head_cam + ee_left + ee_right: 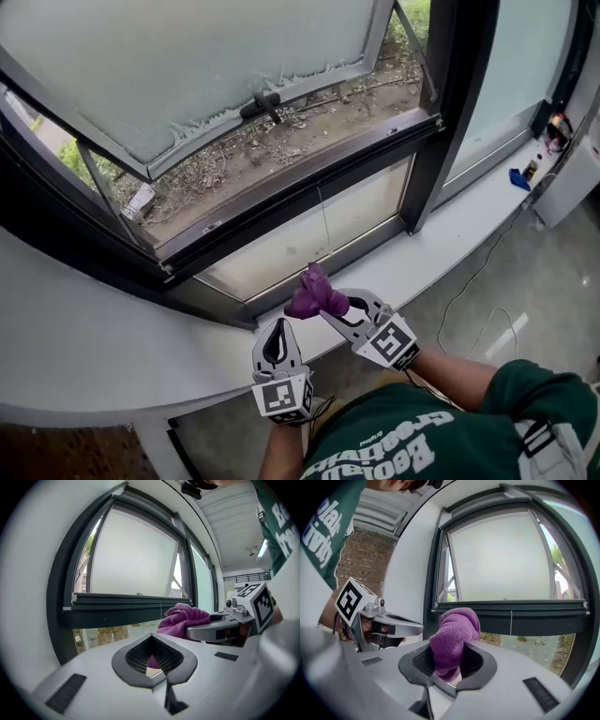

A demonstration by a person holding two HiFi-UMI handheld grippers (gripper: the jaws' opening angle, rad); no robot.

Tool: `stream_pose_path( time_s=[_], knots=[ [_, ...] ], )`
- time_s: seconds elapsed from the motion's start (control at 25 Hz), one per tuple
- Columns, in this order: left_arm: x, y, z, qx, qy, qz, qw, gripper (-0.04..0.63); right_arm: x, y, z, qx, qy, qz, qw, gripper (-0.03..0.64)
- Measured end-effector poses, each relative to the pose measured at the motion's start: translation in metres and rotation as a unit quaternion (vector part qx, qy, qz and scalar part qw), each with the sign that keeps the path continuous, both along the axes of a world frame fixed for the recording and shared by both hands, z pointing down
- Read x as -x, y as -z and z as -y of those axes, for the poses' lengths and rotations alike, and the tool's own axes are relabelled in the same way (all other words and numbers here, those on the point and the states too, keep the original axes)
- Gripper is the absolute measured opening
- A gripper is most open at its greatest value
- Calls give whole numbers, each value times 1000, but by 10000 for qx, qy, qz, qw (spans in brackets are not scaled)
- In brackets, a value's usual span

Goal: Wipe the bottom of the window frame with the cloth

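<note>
We hold the purple cloth (312, 292) bunched in our right gripper (330, 307), whose jaws are clamped on it so that the wad sticks out past their tips. It sits above the white sill (469, 220) and short of the dark bottom rail of the window frame (309, 183). Our left gripper (278, 328) sits just beside the right one, its jaws closed tip to tip.

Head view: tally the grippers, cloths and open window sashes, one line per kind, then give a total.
Grippers: 2, the left gripper and the right gripper
Cloth: 1, purple, clamped in the right gripper
Open sash: 1, swung outward
Total: 4
</note>
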State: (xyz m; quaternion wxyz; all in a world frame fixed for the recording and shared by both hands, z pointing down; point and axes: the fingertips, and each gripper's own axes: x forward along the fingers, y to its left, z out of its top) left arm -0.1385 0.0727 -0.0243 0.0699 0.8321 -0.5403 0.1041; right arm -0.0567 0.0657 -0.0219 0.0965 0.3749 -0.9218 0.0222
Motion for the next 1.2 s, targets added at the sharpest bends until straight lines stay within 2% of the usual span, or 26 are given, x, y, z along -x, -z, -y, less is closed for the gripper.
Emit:
stream_pose_path(
  time_s=[0.2,0.48,0.64,0.76,0.88,1.0,1.2],
  knots=[
    [-10,21,-3,-144,-281,69,9995,8,-13,27,-2,-131,-122,322,9993,100],
    [-15,38,4,-384,-386,153,9984,8,-11,43,-5,-400,-1,208,9990,100],
    [-19,40,6,-478,-416,331,9974,8,-10,42,-6,-359,18,187,9992,98],
    [-20,43,9,-584,-453,332,9967,8,-12,43,-1,-405,0,173,9990,98],
    [-19,41,9,-537,-422,311,9972,8,-14,43,0,-417,-27,147,9990,100],
    [-14,38,9,-303,-325,334,9985,8,-16,40,1,-431,-56,69,9990,98],
    [-17,43,10,-465,-390,260,9978,8,-18,41,1,-449,-74,23,9990,100]
  ],
)
